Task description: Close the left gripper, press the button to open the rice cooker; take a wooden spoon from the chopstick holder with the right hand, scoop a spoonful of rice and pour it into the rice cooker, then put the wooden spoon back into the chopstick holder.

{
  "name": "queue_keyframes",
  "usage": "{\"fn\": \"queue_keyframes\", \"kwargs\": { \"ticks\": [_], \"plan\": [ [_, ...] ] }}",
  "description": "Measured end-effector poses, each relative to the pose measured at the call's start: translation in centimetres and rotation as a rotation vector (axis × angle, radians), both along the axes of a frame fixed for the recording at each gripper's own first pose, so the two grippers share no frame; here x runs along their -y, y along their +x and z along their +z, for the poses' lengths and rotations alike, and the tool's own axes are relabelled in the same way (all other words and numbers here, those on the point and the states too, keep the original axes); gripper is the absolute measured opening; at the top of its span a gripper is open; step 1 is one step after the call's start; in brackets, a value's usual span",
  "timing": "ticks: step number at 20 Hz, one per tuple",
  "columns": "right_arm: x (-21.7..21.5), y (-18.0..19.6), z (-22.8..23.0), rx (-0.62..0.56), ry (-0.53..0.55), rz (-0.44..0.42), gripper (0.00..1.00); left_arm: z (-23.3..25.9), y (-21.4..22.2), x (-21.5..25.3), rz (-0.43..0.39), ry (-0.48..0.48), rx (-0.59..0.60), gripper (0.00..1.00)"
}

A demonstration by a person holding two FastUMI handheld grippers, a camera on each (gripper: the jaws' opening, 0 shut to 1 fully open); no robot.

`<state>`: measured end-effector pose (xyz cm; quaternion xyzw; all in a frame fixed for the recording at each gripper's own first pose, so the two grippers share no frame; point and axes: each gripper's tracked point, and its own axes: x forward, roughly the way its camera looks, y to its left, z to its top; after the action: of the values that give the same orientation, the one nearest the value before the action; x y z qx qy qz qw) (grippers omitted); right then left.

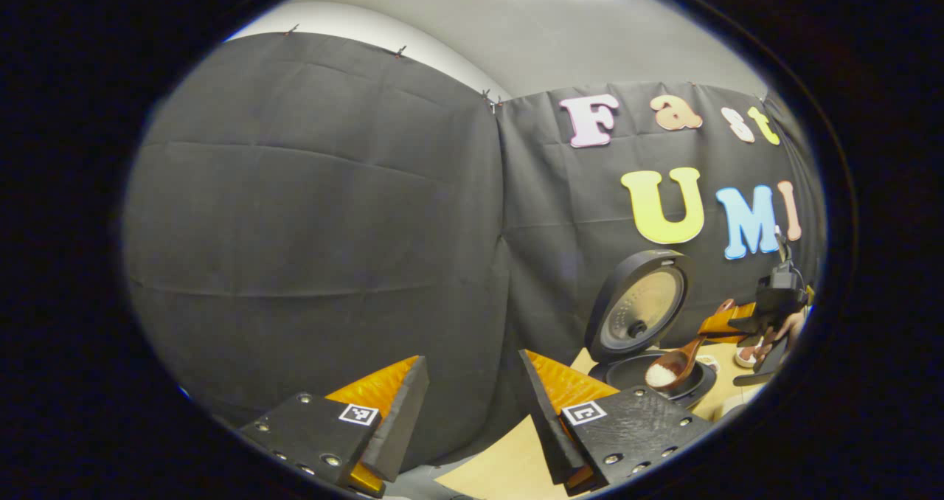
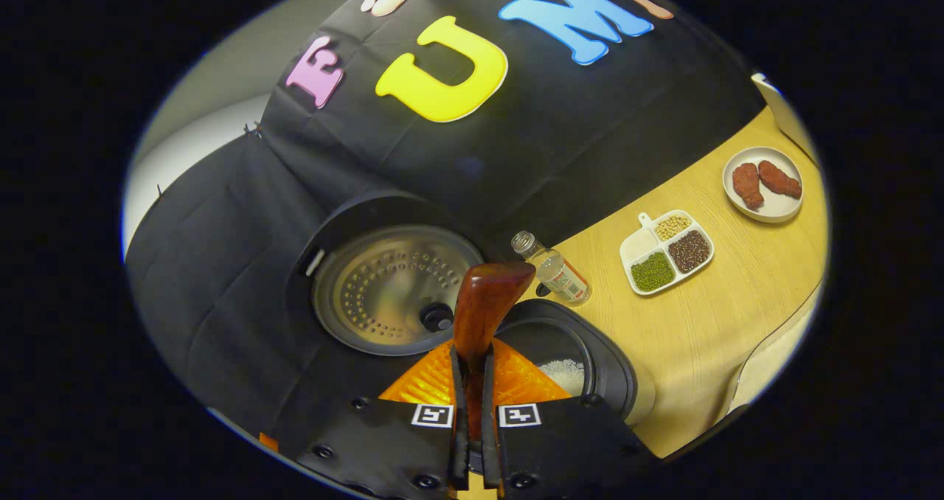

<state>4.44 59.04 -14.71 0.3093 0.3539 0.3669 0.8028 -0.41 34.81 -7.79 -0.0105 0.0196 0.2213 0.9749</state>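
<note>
- Beside the rice cooker (image 2: 590, 367), on the wooden table (image 2: 723, 316), a small clear bottle (image 2: 554, 270) lies tilted, touching or nearly touching the cooker's rim; farther off sits a divided dish (image 2: 667, 251), and beyond that a round plate (image 2: 763, 184).
- Over the cooker's open pot the right gripper (image 2: 472, 411) is clenched on the wooden spoon (image 2: 483, 312), both fingers pressing its handle; the handle rises in front of the lens and hides part of the pot.
- From the left gripper view, that same spoon (image 1: 675, 367) shows its bowl holding a small heap of white rice (image 1: 660, 375), poised above the cooker (image 1: 656, 378); the right gripper (image 1: 737, 324) and the hand (image 1: 778, 334) around it appear to the cooker's right.
- The cooker's lid (image 1: 640, 304) stands raised behind the pot, its metal inner plate (image 2: 394, 290) facing forward.
- The left gripper (image 1: 472, 411) sits well apart from the cooker, its fingers spread wide with nothing between them.
- Inside the pot, a patch of white rice (image 2: 564, 373) lies on the bottom, seen from the right gripper view.
- The divided dish holds green beans, dark grains, pale beans and what may be white rice in its four compartments, though the detail is small; the round plate carries two reddish-brown pieces of food (image 2: 763, 181).
</note>
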Motion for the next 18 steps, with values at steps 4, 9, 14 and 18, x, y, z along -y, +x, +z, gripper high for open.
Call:
{"fn": "queue_keyframes", "kwargs": {
  "ticks": [4, 9, 14, 18],
  "plan": [
    [-1.6, -0.3, -2.0, 0.157, -0.164, 0.075, 0.08, -0.5, -0.6, -1.1, 0.03, -0.003, -0.011, 0.74],
    [-2.5, -0.2, -2.7, 0.39, -0.338, 0.159, 0.08, -0.7, -0.5, -1.1, 0.039, -0.009, -0.014, 0.75],
    [-3.2, -0.7, -0.8, 0.692, -0.479, 0.239, 0.08, -0.9, 0.2, -0.5, 0.032, -0.014, -0.013, 0.75],
    [-3.8, -1.0, 1.2, 1.019, -0.609, 0.3, 0.05, -0.7, 0.1, -0.6, 0.031, -0.021, -0.006, 0.75]
  ]
}}
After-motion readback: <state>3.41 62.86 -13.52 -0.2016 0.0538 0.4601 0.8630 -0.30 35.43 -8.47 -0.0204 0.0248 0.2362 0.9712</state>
